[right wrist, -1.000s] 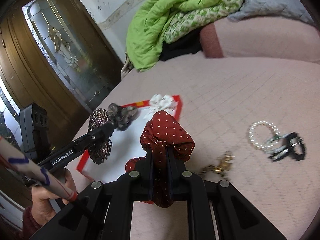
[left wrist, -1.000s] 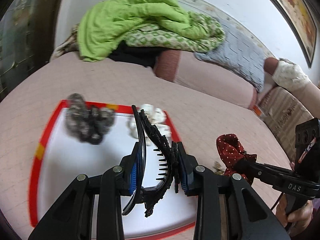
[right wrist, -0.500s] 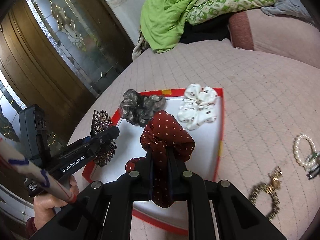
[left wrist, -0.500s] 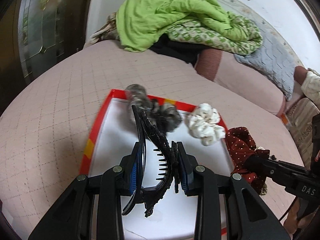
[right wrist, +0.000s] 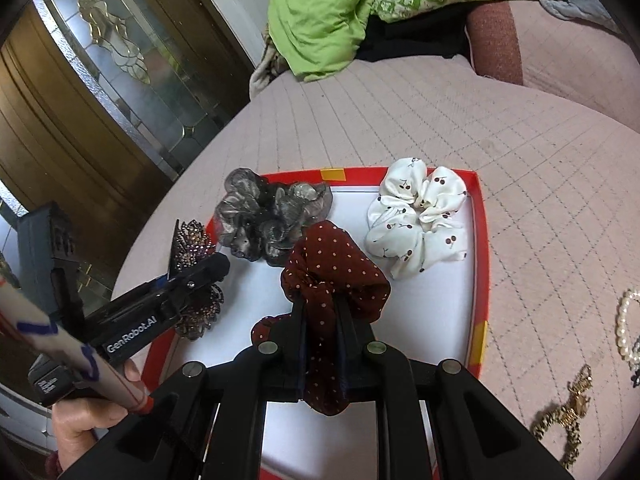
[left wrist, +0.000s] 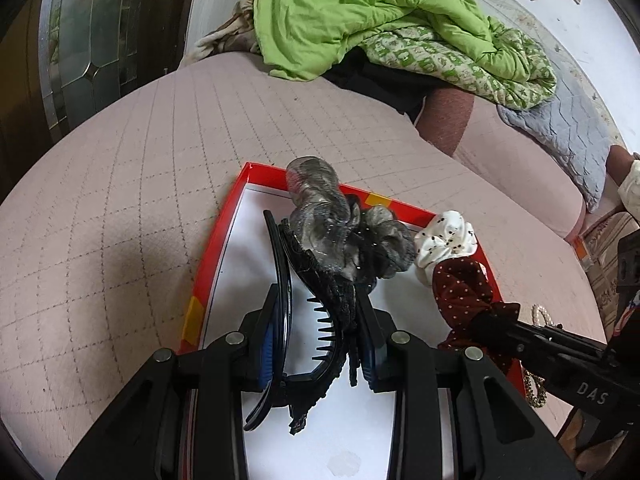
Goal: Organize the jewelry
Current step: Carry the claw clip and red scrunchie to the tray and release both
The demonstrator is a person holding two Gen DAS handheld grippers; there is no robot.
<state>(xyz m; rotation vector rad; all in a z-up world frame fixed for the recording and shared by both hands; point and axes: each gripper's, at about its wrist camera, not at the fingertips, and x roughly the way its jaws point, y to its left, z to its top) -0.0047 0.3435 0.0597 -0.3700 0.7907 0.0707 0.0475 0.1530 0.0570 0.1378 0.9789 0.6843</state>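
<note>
Two scrunchies already lay in the red-rimmed tray (right wrist: 481, 240) on the pink quilted bed (right wrist: 400, 120): a grey organza scrunchie (right wrist: 268, 220) at the far left corner and a white cherry-print scrunchie (right wrist: 420, 224) at the far right, so the sorting looked roughly halfway through. The left tongs (left wrist: 320, 344) were pinching a black beaded hair claw (left wrist: 312, 300) by its sides, holding it above the near part of the tray's white floor with its teeth open. The right tongs (right wrist: 320, 332), pressed nearly together, gripped a dark red polka-dot scrunchie (right wrist: 332, 272) over the middle of the tray, between the two resting scrunchies and nearer the camera. Both held pieces seemed about to be set down but had not been released. Outside the tray, on the bed to its right, a pearl bracelet (right wrist: 624, 320) and a gold chain bracelet (right wrist: 568, 420) lay untouched, along with a small dark item at the frame edge too cut off to identify; these appeared to be what was left.
</note>
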